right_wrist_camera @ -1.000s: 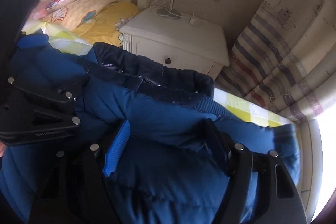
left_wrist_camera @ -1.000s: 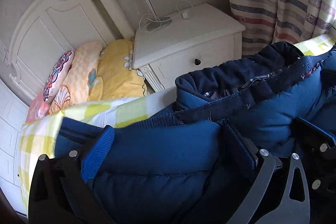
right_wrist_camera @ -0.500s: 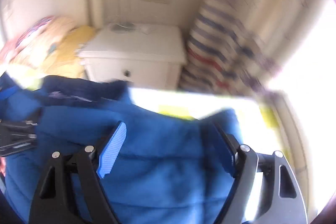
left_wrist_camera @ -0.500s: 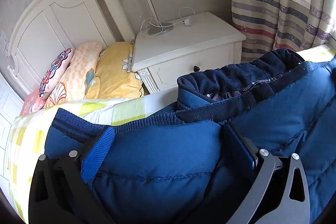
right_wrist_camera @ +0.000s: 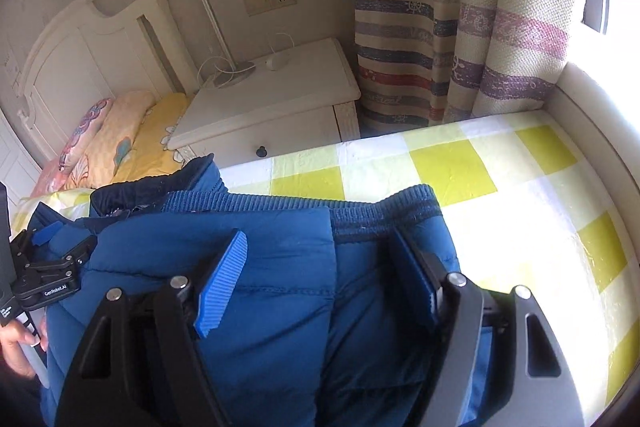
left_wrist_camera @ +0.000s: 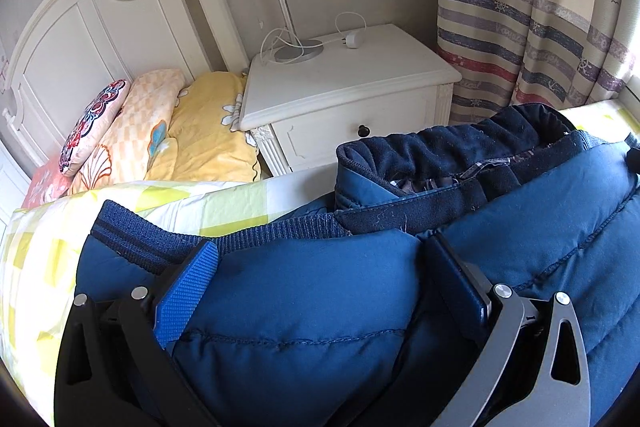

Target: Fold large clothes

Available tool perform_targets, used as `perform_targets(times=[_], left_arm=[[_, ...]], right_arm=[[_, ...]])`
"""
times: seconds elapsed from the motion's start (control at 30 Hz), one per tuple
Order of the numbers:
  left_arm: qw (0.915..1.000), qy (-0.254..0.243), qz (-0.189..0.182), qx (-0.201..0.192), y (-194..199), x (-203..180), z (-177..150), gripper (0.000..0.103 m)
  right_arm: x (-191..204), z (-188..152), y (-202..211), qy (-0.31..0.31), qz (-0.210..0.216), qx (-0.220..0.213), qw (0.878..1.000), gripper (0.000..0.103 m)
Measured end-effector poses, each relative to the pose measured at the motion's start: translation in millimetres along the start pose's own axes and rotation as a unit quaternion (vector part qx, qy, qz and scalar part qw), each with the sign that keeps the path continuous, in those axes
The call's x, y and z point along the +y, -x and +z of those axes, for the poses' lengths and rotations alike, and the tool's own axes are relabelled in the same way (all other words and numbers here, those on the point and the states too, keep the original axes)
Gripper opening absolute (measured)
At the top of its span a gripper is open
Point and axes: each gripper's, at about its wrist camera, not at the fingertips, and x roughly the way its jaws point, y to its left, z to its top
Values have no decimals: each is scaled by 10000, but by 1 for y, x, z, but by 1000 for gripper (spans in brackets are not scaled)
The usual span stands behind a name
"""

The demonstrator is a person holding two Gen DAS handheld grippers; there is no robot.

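On the yellow-checked bed (right_wrist_camera: 452, 167), a padded blue jacket (left_wrist_camera: 304, 311) is spread near the cameras, its dark fleece collar (left_wrist_camera: 440, 151) at the far side, toward the white nightstand (left_wrist_camera: 344, 95). A thick fold of the padding is bracketed by the left tongs (left_wrist_camera: 320, 287); whether it is truly pinched cannot be told. The right tongs (right_wrist_camera: 320, 267) are seen closing over the ribbed hem (right_wrist_camera: 360, 211) at the jacket's right end, with cloth between the pads (right_wrist_camera: 220, 283), though firm pressure is not shown. The fold is judged to be midway: a sure grip on both ends is called for next, then the right end can be carried across the body. The jacket's near half is cut off by the frames, the sleeves cannot be made out, and only a hand (right_wrist_camera: 16, 347) of the person is seen at the left edge.
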Motion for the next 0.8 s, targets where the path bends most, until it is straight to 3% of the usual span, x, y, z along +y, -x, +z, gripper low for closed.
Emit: perform_targets(times=[0.2,0.3,0.37,0.4,0.47,0.53,0.6,0.73,0.8], left_arm=[[9998,122,-169,37,-2,4,1,99],[9995,181,-261,80,-2,7,2,99],[9989,209,-371,185,-2,11,4,99],[9986,188,-424,244,2,14,6,99],[9997,41,-186,131,20,21,10,99],[9997,80,57,-220,47,33,13,99],[9989,189,134,-407,61,46,11,99],[9977,72,586,324,22,58,-11,99],[9969,540,109,554,10,77,-19,99]], right_arm=[[-5,4,-4,-221,278,9,9994,72],[-2,5,-6,-157,198,61,9997,73],[11,8,-9,193,-112,267,9994,75],[21,10,-10,524,-420,431,9968,76],[51,14,1,1121,-1234,492,9848,80],[81,13,27,1452,-925,155,9849,82],[117,8,41,1761,-597,-40,9826,96],[189,-17,13,2674,-440,321,9620,97],[203,-35,-16,2966,-628,693,9504,99]])
